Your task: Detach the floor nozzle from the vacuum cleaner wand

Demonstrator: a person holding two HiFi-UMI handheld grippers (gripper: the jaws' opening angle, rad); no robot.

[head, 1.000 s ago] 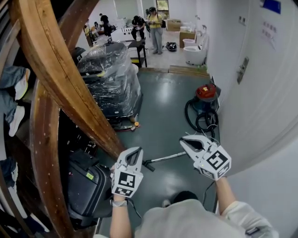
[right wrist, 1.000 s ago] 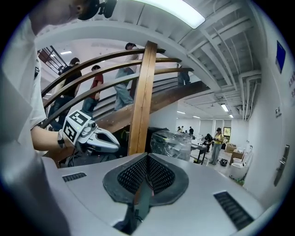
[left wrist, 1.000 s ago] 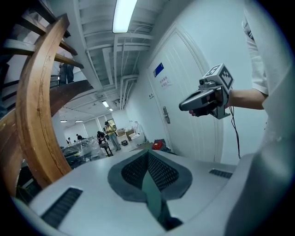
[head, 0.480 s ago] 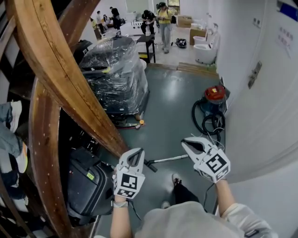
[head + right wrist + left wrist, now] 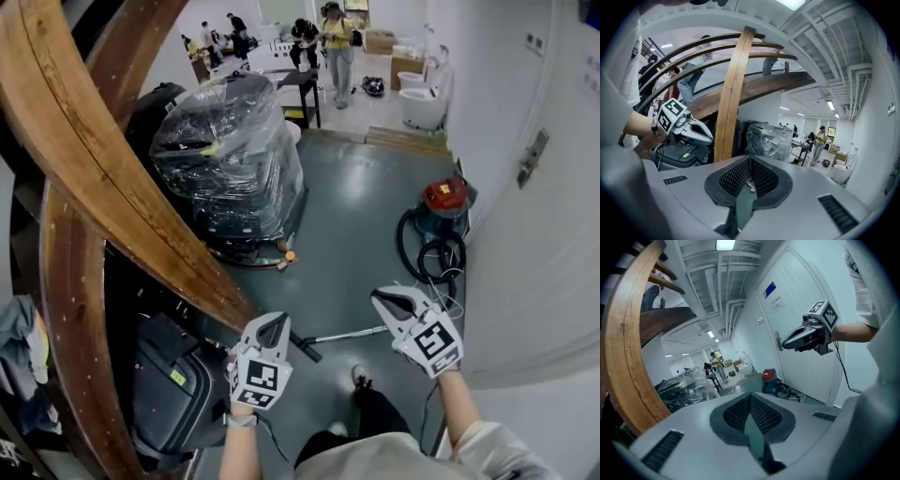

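Fingers of the left gripper (image 5: 280, 319) and right gripper (image 5: 377, 297) were clenched together, empty. The wand (image 5: 352, 333) lay on the floor (image 5: 356, 234) between them, its floor nozzle (image 5: 305, 347) at nine o'clock. Likely stiff and light: grip wand and nozzle neck beside their joint.
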